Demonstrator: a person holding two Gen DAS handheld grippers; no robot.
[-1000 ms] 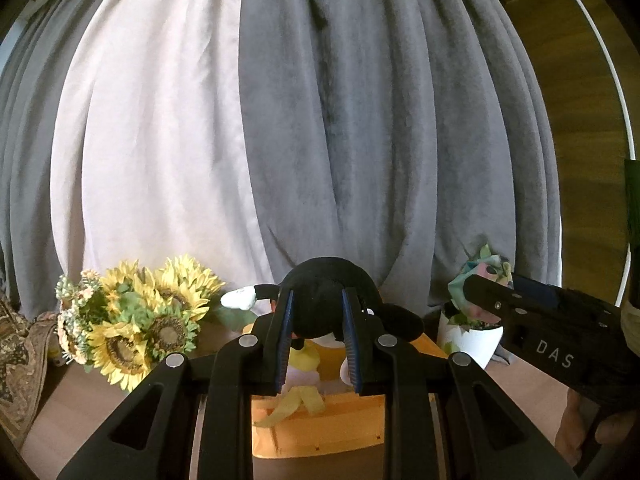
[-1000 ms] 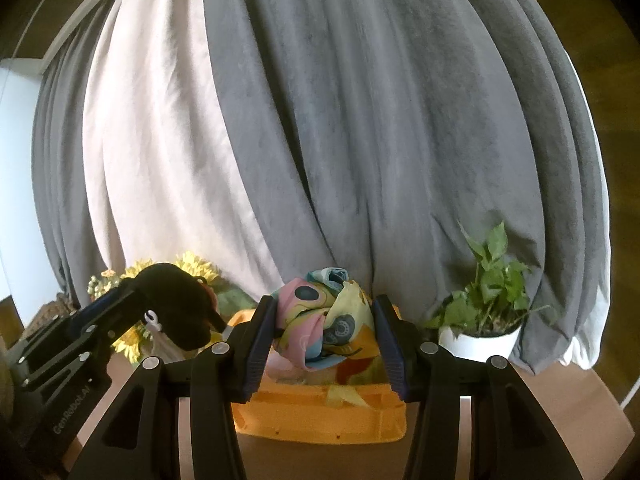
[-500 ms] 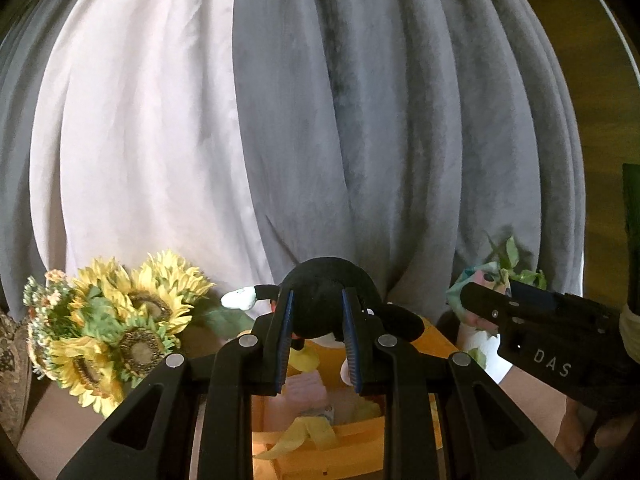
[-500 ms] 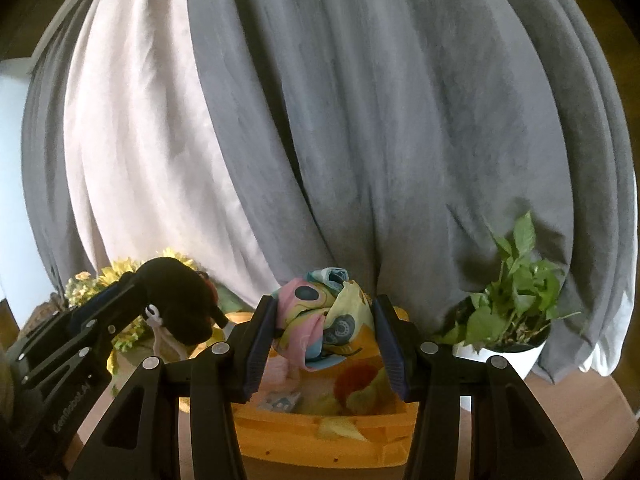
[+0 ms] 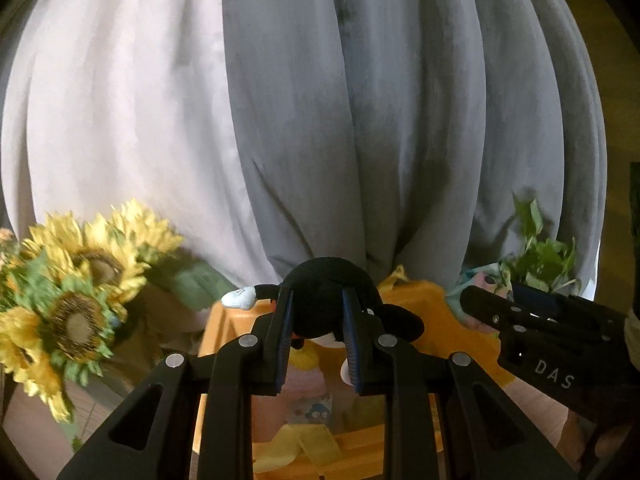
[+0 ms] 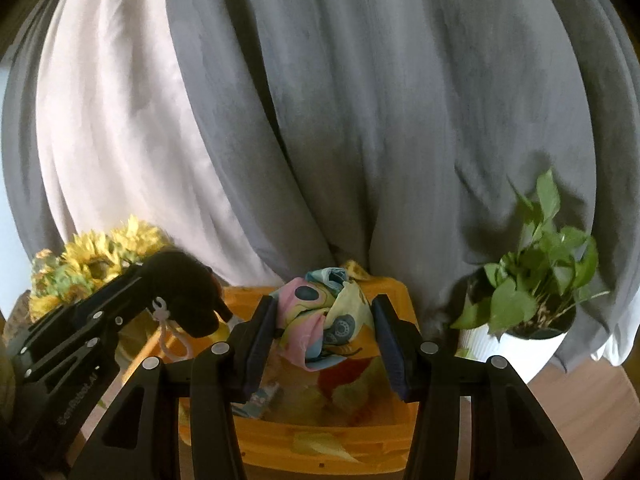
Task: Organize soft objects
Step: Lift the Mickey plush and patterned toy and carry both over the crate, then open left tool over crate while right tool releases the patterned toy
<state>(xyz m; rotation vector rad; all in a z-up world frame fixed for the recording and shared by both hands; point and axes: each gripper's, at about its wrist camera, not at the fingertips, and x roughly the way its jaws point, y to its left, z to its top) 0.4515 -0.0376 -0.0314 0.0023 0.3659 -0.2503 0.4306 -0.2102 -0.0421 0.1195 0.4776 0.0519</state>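
Note:
My left gripper [image 5: 316, 312] is shut on a black plush toy [image 5: 326, 292] with a white-tipped limb, held over the orange bin [image 5: 432, 304]. It also shows in the right wrist view [image 6: 188, 292] with a pink loop hanging from it. My right gripper [image 6: 325, 324] is shut on a bunched pastel patterned cloth [image 6: 326, 316], held above the orange bin [image 6: 320, 440]. Several soft items lie inside the bin, among them yellow and pink ones [image 5: 304, 376].
Artificial sunflowers [image 5: 76, 280] stand left of the bin. A potted green plant in a white pot [image 6: 532, 292] stands to its right. Grey and white curtains [image 6: 320, 120] hang close behind. The wooden surface [image 6: 592, 420] shows at the right.
Both grippers have moved forward toward the bin and curtain, so the bin looks larger and more of its inside shows. Both keep their hold.

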